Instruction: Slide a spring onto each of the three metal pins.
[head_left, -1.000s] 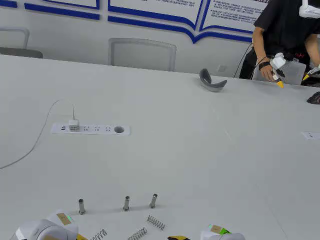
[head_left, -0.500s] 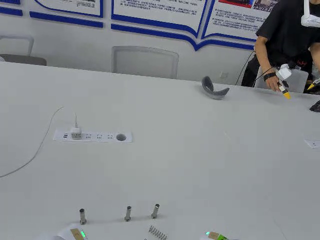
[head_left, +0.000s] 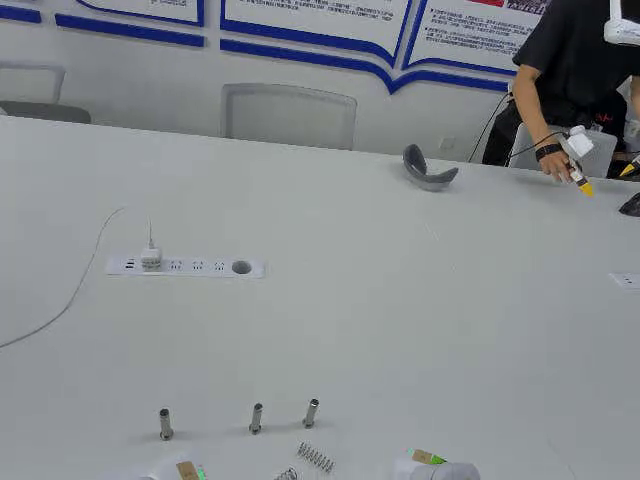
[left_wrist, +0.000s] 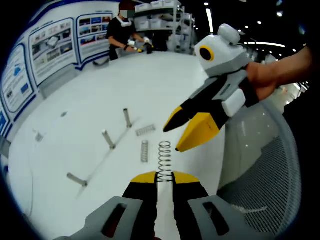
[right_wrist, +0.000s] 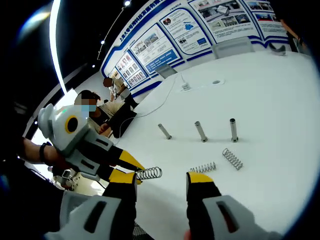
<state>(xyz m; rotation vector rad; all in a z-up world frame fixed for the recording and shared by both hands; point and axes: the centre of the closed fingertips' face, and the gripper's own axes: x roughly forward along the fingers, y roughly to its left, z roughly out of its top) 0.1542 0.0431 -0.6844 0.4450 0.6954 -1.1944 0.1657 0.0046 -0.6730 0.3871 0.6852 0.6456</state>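
Note:
Three metal pins stand in a row near the table's front: left pin (head_left: 165, 423), middle pin (head_left: 256, 418), right pin (head_left: 311, 412). Two loose springs (head_left: 315, 457) (head_left: 287, 474) lie just in front of them. My left gripper (left_wrist: 165, 178) is shut on a third spring (left_wrist: 164, 157), holding it by one end above the table edge. My right gripper (right_wrist: 161, 180) is open with nothing between its fingers, close beside the left gripper (right_wrist: 87, 142). In the right gripper view the pins (right_wrist: 200, 131) stand beyond the loose springs (right_wrist: 202, 168).
A white power strip (head_left: 185, 266) with a plugged cable lies mid-table. A grey curved object (head_left: 428, 170) rests far back. Another person (head_left: 575, 70) works at the far right corner. A mesh chair (left_wrist: 270, 165) sits against the near table edge.
The head camera has tilted up, so both grippers sit lower in the head view. The pins have not moved. The far person's hand has shifted right.

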